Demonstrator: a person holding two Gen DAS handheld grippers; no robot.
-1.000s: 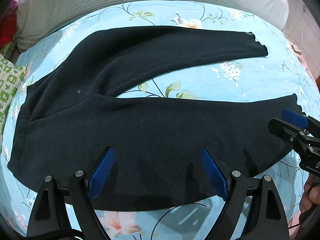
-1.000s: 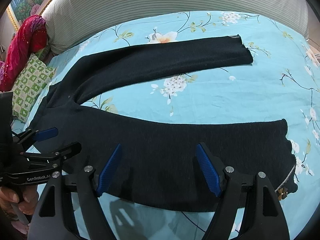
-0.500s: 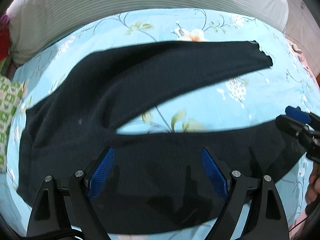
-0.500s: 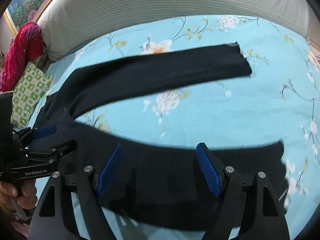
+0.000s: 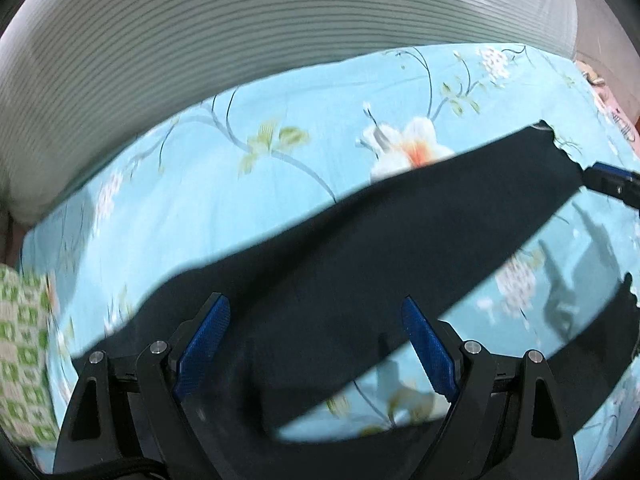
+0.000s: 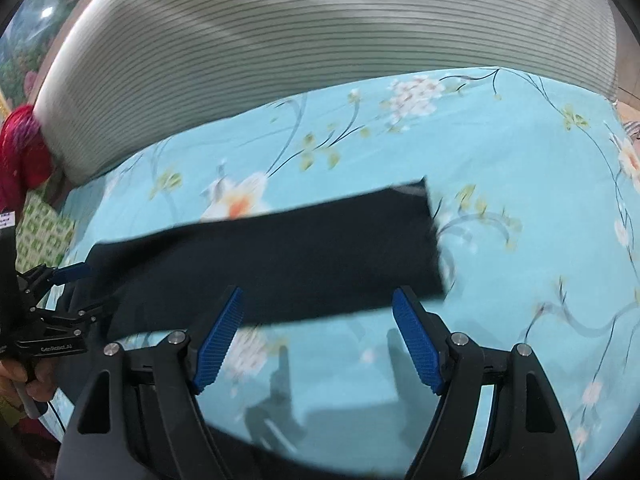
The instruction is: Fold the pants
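Black pants point(image 5: 360, 272) lie flat on the blue floral bed sheet point(image 5: 280, 184), legs spread apart. My left gripper point(image 5: 316, 344) is open and empty, over the far leg near the crotch. My right gripper point(image 6: 316, 336) is open and empty, just in front of the far leg point(image 6: 280, 256), near its cuff point(image 6: 428, 236). The near leg point(image 5: 600, 344) passes under the grippers at the bottom of both views. The right gripper shows at the right edge of the left wrist view point(image 5: 612, 188), and the left gripper at the left edge of the right wrist view point(image 6: 56, 300).
A grey striped headboard cushion point(image 6: 320, 60) runs along the far side of the bed. A green checked pillow point(image 5: 20, 360) lies at the left, with red cloth point(image 6: 20, 152) behind it. The bed's right edge point(image 5: 608, 96) is near.
Both grippers have moved forward across the near leg toward the far leg, still open. The near leg has dropped to the bottom of the views. The pants have not moved.
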